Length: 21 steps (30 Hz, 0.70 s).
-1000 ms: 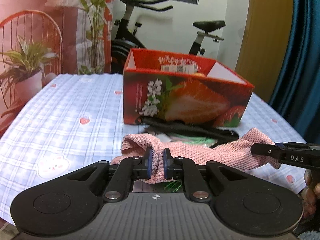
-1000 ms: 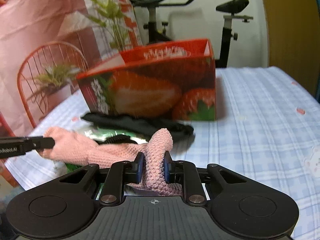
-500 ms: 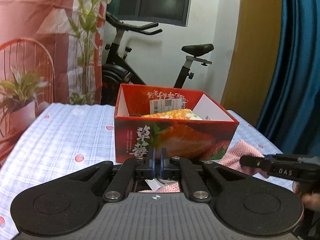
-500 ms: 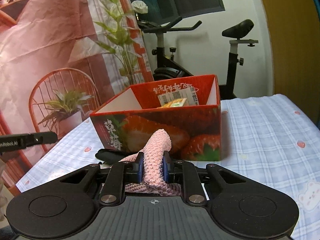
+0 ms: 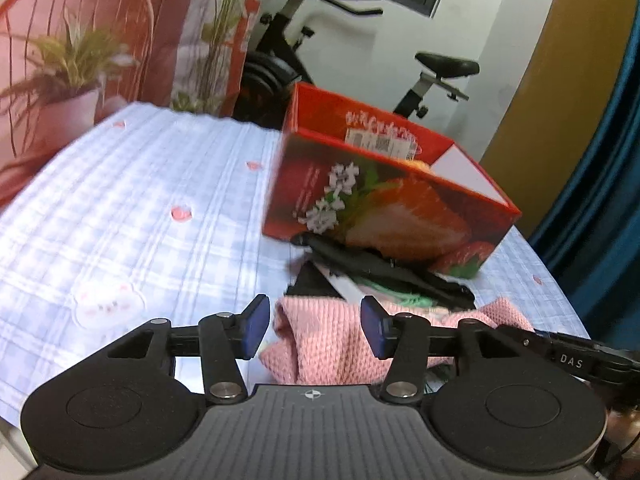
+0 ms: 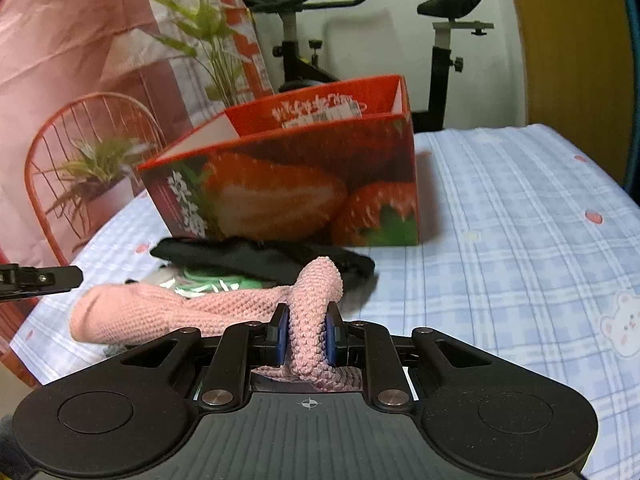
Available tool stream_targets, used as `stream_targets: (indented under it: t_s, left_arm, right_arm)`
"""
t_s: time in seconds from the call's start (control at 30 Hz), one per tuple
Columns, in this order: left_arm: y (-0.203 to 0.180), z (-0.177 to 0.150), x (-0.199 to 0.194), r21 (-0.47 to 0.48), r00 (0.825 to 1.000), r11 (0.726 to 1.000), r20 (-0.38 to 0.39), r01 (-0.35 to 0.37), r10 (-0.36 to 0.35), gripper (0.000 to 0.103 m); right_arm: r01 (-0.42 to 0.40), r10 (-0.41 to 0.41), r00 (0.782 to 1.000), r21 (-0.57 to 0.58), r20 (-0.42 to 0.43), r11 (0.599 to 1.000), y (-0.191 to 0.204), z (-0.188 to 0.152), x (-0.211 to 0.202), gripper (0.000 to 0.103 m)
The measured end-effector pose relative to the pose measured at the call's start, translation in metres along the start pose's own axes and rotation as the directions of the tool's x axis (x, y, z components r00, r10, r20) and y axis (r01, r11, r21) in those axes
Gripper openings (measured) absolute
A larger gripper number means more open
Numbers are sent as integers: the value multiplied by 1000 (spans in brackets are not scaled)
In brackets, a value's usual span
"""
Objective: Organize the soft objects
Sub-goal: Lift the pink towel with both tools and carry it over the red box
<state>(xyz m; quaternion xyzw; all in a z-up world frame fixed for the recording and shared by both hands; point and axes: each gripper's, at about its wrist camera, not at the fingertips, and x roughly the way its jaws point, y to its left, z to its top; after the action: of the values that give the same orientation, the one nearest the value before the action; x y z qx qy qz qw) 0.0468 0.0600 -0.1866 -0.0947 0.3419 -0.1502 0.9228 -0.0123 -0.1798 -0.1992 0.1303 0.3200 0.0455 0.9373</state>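
Early stage: pink knit cloth [image 6: 192, 312] lies on table [image 6: 520, 216] in front of strawberry box [image 6: 296, 184], right gripper [image 6: 306, 338] clamped on one end, left gripper [image 5: 314, 330] just opened, pads clear; black fabric [image 6: 260, 258] unsorted.

exercise bike [image 6: 436, 40], white wall [image 5: 492, 24], red chair [image 5: 76, 20]
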Motion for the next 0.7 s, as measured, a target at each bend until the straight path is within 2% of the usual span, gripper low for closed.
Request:
stream_targets:
  t_s: [0.1,0.27,0.3,0.33,0.4,0.43,0.53,0.7]
  left_arm:
    - [2,-5,10,-18,999,1000,-41,19,-19,58]
    - [3,-13,25,-66,994,996,-87,67,-72,57]
    - [1,-14,25,-64,994,996,-83,65,-70,52]
    - [0,-14,23,-52,995,997,-74,58,-62,36]
    - [-3,-14,19,-24,997,999,-58,49,-50,19]
    - [-6,-13,16,-9,998,999,-46,38,-39,14]
    - [-18,-7,5,53,1000,998,-2,18,-18,9]
    - [-38,11,-19,144,994,990,104,-4,-11,7]
  right_arm:
    - [4,-4,1000,-8,-8,1000,0,-3,2,17]
    - [5,-5,1000,-2,-19,1000,-1,-4,3,17]
    - [6,-6,1000,-5,-22,1000,0,-5,4,17]
    - [5,-6,1000,-8,-23,1000,0,-4,4,17]
    - [0,-1,1000,-18,-17,1000,2,-4,2,17]
    - [-3,3,1000,-23,-12,1000,3,-3,1,16]
    - [-15,15,1000,-35,4,999,6,0,-4,16]
    - [-47,50,997,-57,61,997,13,14,-18,16]
